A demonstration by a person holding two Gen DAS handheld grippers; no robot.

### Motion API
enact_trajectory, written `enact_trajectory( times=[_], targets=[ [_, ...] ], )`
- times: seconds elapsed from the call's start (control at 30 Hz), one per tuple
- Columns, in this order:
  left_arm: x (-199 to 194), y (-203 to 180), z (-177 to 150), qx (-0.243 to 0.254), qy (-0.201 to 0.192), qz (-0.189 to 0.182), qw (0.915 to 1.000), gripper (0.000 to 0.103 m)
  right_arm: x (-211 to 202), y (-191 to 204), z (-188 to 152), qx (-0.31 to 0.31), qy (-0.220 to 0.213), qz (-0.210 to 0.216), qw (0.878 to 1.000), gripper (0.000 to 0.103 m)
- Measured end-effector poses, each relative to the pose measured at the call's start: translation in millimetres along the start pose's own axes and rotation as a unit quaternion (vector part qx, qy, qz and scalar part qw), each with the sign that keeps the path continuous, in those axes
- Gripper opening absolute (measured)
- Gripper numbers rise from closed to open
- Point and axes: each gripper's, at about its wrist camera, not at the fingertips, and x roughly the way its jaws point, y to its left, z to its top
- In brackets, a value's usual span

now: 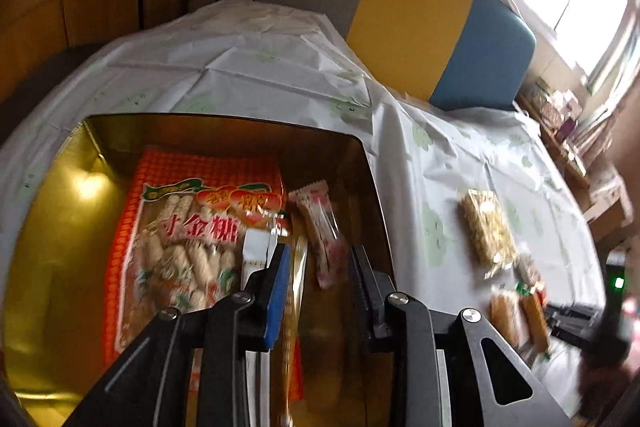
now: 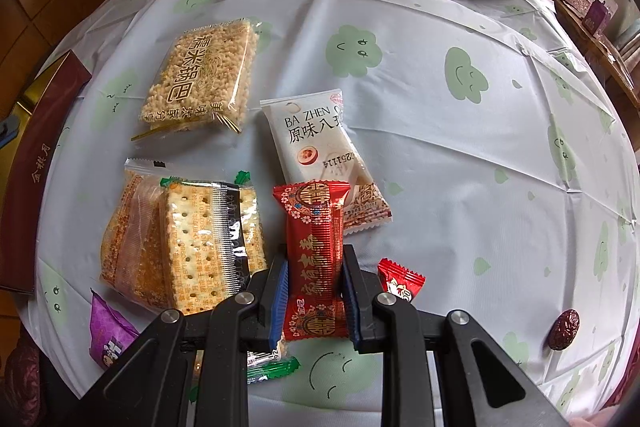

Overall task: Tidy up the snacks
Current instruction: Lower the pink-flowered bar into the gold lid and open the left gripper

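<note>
A gold tin box (image 1: 52,227) holds a large orange snack bag (image 1: 192,227), a pink-and-white packet (image 1: 324,235) and a gold-wrapped packet (image 1: 294,287). My left gripper (image 1: 320,259) hangs over the box, jaws apart, the gold packet against its left finger. My right gripper (image 2: 314,267) is shut on a red-and-gold packet (image 2: 316,251) above the table. Near it lie a rice-cake bag (image 2: 204,79), a white packet (image 2: 320,143), cracker packets (image 2: 192,243), a small red candy (image 2: 400,281) and a purple packet (image 2: 108,335).
A white cloth with green cloud faces (image 2: 460,155) covers the table. A dark red box lid (image 2: 36,163) lies at the left edge. A red date (image 2: 564,329) sits at the right. A grey, yellow and blue chair back (image 1: 400,15) stands behind the table.
</note>
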Motion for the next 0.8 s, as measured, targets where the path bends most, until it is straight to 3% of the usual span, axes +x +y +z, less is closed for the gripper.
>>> enact_trajectory(
  times=[0.8],
  targets=[
    [-58, 5, -72, 0.013, -0.001, 0.033, 0.9994, 0.03, -1, 8, -5, -0.008, -0.008, -0.013, 1.0, 0.024]
  ],
)
